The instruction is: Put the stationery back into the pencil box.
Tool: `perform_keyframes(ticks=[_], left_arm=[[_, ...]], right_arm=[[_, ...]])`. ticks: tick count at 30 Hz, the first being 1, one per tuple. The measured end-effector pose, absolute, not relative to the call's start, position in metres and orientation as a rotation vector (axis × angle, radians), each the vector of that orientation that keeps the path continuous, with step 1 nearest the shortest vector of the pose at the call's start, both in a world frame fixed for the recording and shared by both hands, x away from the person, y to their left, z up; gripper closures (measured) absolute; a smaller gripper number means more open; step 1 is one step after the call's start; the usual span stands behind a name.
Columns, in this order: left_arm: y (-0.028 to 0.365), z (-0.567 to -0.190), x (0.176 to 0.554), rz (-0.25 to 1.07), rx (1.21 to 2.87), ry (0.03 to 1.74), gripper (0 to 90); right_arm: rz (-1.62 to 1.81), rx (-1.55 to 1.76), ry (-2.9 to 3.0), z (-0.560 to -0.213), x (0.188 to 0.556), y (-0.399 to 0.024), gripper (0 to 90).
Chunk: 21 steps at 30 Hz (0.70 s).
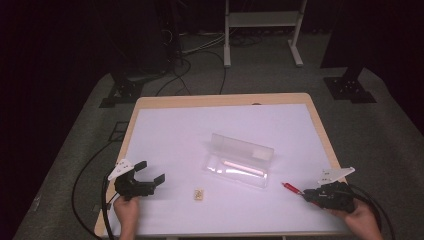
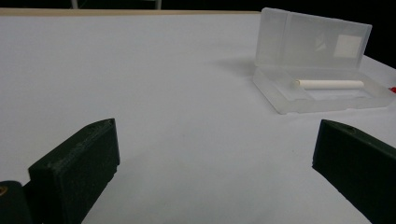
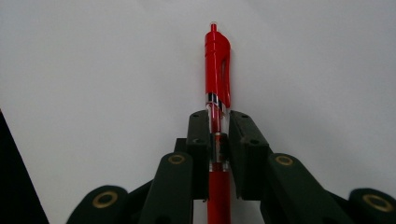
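A red click pen (image 3: 217,60) lies on the white table cover, its clip end pointing away from my right gripper (image 3: 218,122). That gripper's jaws are shut on the pen's clear barrel. In the high view the red pen (image 1: 290,187) sticks out leftward from the right gripper (image 1: 306,194) near the table's front right. A clear plastic pencil case (image 1: 240,161) stands open mid-table with a white stick (image 2: 330,84) inside its tray. My left gripper (image 1: 151,171) rests at the front left, open, with nothing between the jaws; in its own view the left gripper (image 2: 217,135) faces the case (image 2: 322,70).
A small beige object (image 1: 199,194) lies on the cover in front of the case. The wooden table edge (image 1: 320,125) frames the white cover. Cables (image 1: 87,175) trail off the left side; a white stand (image 1: 262,30) is on the floor beyond.
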<state>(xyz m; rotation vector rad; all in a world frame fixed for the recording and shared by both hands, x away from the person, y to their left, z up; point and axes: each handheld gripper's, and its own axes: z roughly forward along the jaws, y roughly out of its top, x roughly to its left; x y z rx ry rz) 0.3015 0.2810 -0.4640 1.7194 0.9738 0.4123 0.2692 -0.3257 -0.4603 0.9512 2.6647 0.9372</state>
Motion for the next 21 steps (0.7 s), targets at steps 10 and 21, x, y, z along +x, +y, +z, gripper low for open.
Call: perform_keyframes(ticks=[10, 21], left_arm=[[0.2815, -0.4640, 0.3015, 0.412, 1.720, 0.974, 0.0], [0.2811, -0.4641, 0.3015, 0.413, 1.719, 0.974, 0.0]], right_arm=[[0.944, 0.945, 2.661, -0.4631, 0.2694, -0.3260, 77.4], [0.932, 0.943, 2.664, -0.4620, 0.2695, -0.3243, 78.2]])
